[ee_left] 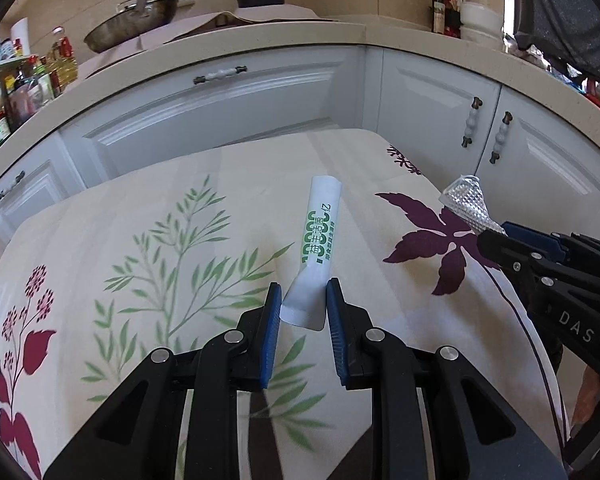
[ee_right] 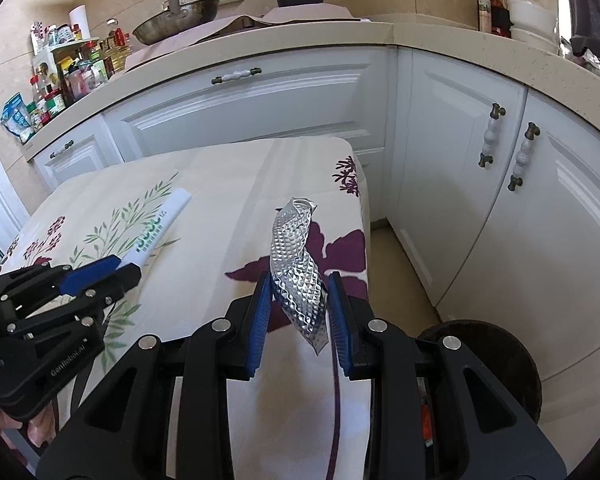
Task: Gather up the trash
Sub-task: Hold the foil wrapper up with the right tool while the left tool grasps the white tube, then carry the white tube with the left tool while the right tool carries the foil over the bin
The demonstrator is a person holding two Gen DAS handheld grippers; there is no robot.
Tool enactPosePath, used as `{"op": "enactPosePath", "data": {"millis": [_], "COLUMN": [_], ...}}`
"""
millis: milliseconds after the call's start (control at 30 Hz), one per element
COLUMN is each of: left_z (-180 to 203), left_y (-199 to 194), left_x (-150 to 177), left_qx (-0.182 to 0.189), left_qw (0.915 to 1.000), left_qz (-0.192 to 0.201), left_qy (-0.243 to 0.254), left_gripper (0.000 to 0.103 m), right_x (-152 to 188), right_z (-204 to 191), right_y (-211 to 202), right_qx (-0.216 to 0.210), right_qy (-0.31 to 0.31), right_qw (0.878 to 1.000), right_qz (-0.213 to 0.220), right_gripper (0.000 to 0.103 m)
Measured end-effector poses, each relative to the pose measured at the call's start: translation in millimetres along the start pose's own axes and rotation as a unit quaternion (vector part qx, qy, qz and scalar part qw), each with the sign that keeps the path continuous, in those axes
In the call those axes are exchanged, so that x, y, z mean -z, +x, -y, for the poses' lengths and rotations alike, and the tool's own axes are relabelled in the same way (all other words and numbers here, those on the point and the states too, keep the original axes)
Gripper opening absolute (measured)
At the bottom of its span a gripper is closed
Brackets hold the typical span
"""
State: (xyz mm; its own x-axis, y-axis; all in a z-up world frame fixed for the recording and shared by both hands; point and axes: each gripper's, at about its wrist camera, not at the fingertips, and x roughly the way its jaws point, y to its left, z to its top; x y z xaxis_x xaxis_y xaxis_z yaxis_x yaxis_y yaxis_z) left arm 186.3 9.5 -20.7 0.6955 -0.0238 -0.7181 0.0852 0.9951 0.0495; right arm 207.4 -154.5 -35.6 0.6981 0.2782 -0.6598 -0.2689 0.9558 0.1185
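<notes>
Between left fingers: white sachet.

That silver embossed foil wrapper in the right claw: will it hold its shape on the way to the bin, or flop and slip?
The foil wrapper is twisted and stands up above the right claw unsupported, so it probably keeps its shape. It looks thin and light. Its shiny surface may be slippery, though the embossing should help the pads hold.

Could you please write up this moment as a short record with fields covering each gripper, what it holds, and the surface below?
left gripper: shut on the white paper sachet with green print
right gripper: shut on the crumpled silver embossed foil wrapper
surface: cream floral tablecloth, no other trash visible on it
nearby: dark round bin on the floor, lower right in the right wrist view
</notes>
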Motion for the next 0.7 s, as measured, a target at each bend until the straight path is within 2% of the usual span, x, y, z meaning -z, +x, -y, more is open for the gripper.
{"op": "enactPosePath", "data": {"millis": [400, 700], "left_z": [-2.9, 28.2], "left_y": [-34.5, -56.4], "left_x": [17.8, 29.8], "left_qx": [-0.005, 0.018], "left_qw": [0.9997, 0.9994], "left_qz": [0.015, 0.027], "left_qy": [-0.021, -0.007], "left_gripper": [0.024, 0.024], "right_x": [29.1, 54.2], "right_z": [-0.4, 25.7], "right_y": [-38.2, -73.9], "right_qx": [0.012, 0.046], "right_qy": [0.002, 0.027], "right_qw": [1.0, 0.998], "right_qz": [0.006, 0.019], "right_gripper": [0.028, 0.028]}}
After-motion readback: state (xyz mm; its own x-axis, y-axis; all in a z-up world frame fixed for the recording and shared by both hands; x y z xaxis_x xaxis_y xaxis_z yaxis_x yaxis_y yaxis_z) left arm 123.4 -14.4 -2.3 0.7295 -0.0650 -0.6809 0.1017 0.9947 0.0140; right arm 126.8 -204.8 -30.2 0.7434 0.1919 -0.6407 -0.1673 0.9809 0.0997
